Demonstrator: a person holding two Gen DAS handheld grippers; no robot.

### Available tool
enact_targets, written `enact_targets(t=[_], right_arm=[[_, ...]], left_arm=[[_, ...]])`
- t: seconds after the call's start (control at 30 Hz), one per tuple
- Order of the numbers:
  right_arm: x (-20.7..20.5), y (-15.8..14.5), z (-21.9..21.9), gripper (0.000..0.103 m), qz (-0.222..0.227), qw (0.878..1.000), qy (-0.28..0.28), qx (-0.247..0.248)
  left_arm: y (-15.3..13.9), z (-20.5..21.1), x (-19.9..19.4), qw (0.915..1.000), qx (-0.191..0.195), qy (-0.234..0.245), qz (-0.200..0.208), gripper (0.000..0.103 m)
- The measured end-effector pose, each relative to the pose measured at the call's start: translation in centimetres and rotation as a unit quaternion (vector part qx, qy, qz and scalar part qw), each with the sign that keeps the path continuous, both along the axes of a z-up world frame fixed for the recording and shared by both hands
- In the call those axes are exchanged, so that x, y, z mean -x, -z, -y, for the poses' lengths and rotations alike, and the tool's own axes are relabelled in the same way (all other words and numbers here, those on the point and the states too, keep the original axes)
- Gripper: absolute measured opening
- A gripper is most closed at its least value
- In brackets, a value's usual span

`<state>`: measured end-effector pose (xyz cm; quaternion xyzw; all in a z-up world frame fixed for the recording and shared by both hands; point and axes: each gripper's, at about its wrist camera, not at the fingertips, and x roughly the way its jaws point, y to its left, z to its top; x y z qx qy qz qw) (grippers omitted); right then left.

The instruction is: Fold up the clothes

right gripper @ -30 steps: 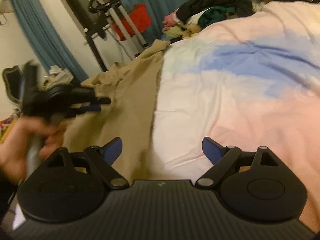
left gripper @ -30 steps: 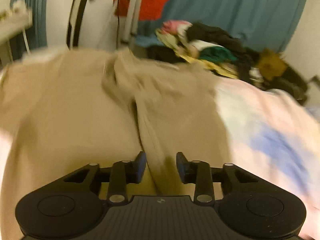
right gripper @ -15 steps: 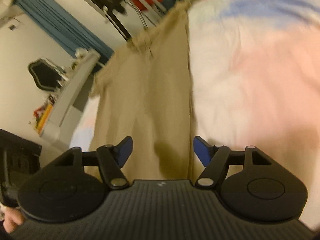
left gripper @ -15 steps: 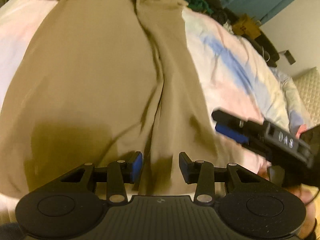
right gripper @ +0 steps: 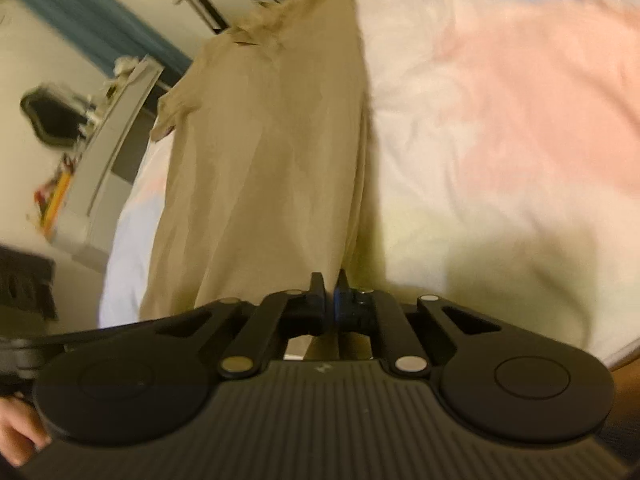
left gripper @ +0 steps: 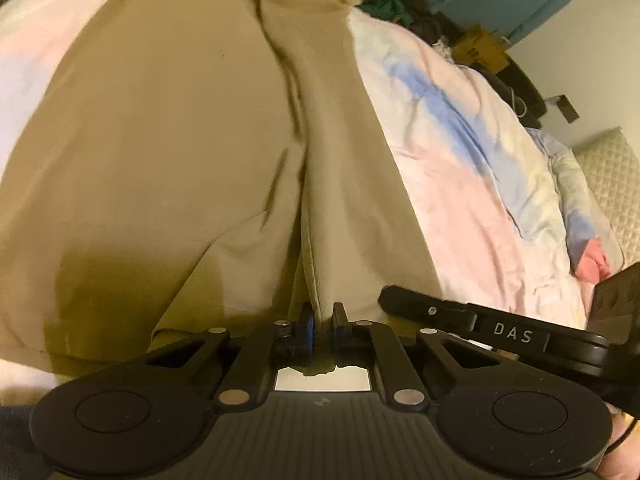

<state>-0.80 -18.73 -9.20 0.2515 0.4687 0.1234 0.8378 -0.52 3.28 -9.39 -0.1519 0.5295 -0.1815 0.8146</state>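
Your left gripper (left gripper: 323,322) has its jaws clenched on the near hem of the tan garment (left gripper: 168,152), at a lengthwise crease. Your right gripper (right gripper: 330,294) is also clamped on that hem, jaws pinched tight over the cloth. The garment lies spread lengthwise on the bed (left gripper: 472,184), from the near edge toward the far end, over the pastel duvet. Right-wrist view is blurred.

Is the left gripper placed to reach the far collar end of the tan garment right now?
Probably not: the left gripper is shut on the tan garment at its near hem, and the collar end lies across the bed, far off.
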Motion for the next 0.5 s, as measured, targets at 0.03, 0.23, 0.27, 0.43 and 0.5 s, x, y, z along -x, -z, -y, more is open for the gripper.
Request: enact_targets(t=[0.03,0.23,0.27,0.43,0.5], right_arm=[[0.2,-0.3,-0.3,0.007,0.004,1.0,-0.006,0.014],[0.0,1.1,-1.3,0.007,-0.022,0.997,-0.016,0.069],[0.0,1.0,-1.4,0.007,-0.02,0.997,-0.016,0.073],[1.6,-1.5,-1.3,0.01,0.015,0.996,0.002,0.084],[2.3,-3.0,-1.0,0.01,0.029,0.996,0.011,0.083]], left_arm=[[-0.1,0.2,0.3,1.0,-0.006,0.001,0.001,0.008],[1.6,1.7,0.3,0.9993,-0.034,-0.001,-0.012,0.01],[1.7,1.9,0.3,0.9992,-0.037,-0.001,-0.012,0.01],[-1.1,1.3,2.1,0.9985,-0.047,-0.01,0.028,0.025],[-3.3,0.9,2.9,0.9975,-0.048,-0.018,0.049,0.041]])
